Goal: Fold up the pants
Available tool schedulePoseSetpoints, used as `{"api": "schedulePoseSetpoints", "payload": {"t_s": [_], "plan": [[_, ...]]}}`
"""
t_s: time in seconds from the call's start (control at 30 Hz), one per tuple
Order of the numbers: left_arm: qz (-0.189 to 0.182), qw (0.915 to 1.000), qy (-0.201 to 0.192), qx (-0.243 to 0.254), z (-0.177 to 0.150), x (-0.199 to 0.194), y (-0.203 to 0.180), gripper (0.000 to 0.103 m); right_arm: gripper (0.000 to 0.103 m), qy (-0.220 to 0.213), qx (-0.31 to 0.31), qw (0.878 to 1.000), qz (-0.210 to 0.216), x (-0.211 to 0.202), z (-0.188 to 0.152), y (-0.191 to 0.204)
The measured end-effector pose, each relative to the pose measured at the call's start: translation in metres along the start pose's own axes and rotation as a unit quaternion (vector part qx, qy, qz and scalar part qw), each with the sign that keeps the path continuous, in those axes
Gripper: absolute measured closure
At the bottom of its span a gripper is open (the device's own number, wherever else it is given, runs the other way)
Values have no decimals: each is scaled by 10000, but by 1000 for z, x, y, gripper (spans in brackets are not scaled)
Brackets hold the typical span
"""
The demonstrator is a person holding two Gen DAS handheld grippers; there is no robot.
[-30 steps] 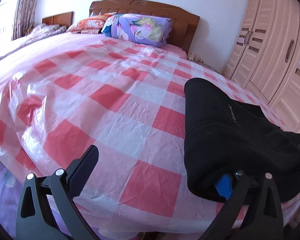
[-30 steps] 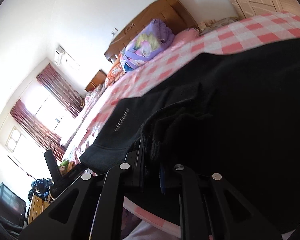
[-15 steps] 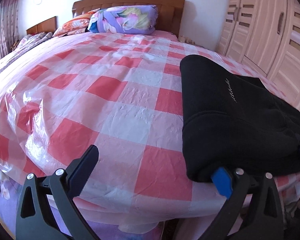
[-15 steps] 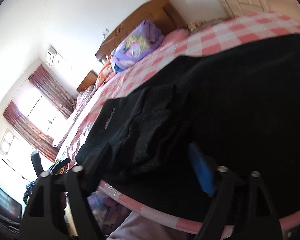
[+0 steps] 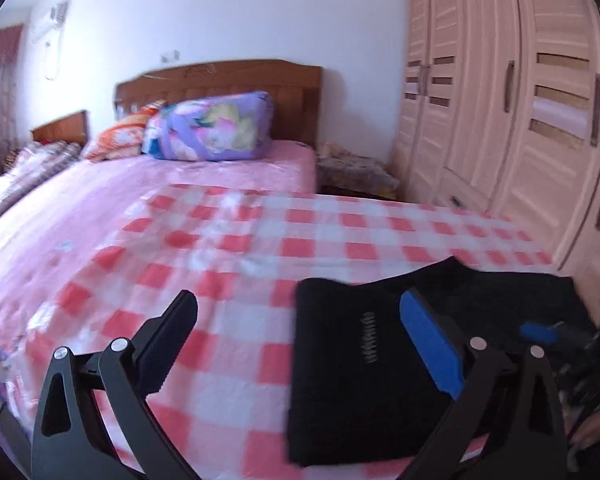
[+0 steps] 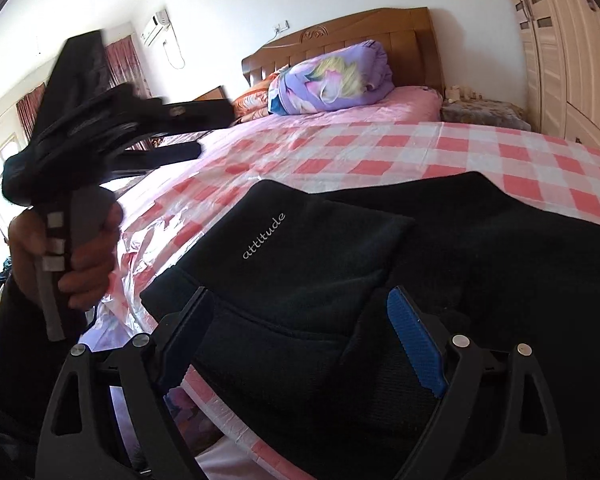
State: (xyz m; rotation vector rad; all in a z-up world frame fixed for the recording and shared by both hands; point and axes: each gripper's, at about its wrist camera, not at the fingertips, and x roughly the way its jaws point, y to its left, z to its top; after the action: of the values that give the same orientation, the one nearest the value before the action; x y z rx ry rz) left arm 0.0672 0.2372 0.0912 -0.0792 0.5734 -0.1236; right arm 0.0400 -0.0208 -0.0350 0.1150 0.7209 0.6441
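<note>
Right gripper (image 6: 300, 344) has let go of the pants (image 6: 340, 280) and backed off, jaws wide; left gripper (image 5: 300, 344) lifted clear, also apart. Pants lie folded at the bed (image 5: 220, 240) edge; fold looks complete

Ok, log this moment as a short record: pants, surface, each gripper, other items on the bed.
pants: black pants, folded, flat at the near edge of the bed, word "attitude" on top
surface: checked sheet over the bed
left gripper: left gripper open, nothing between its jaws, above the sheet beside the pants
right gripper: right gripper open, over the pants, pads not pressing on them
other: quilt rolled at the headboard
</note>
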Motion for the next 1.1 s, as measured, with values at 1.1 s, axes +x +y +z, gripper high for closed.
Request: {"api": "schedulePoseSetpoints", "payload": {"t_s": [1.1], "plan": [[-604,9873,1468,61,-31,197,1,2,10,583,366,9970,342,34,17,-38]]}}
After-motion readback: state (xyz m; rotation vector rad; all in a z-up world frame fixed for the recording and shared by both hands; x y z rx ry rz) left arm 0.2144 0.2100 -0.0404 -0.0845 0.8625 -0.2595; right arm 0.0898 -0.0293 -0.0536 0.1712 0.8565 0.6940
